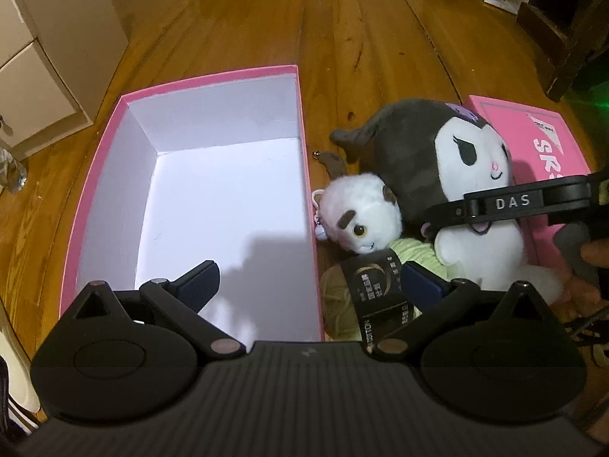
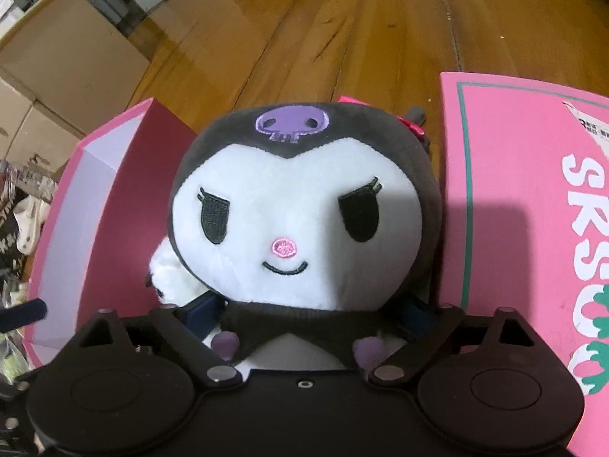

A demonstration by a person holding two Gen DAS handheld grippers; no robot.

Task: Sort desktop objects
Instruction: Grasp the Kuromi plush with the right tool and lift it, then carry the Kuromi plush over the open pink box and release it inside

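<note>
The right gripper has its fingers on either side of the neck of the black-and-white plush doll; whether the pads press on it cannot be told. The left gripper hangs wide and empty over the near wall of the open pink box. The doll sits on the floor between that box and the flat pink lid. A small white plush toy lies against the doll's side, close to the box wall. A ball of green yarn with a black label lies just in front of it, under the left gripper's right finger. The surface is a glossy wooden plank floor. Cardboard boxes stand at the far left.
</note>
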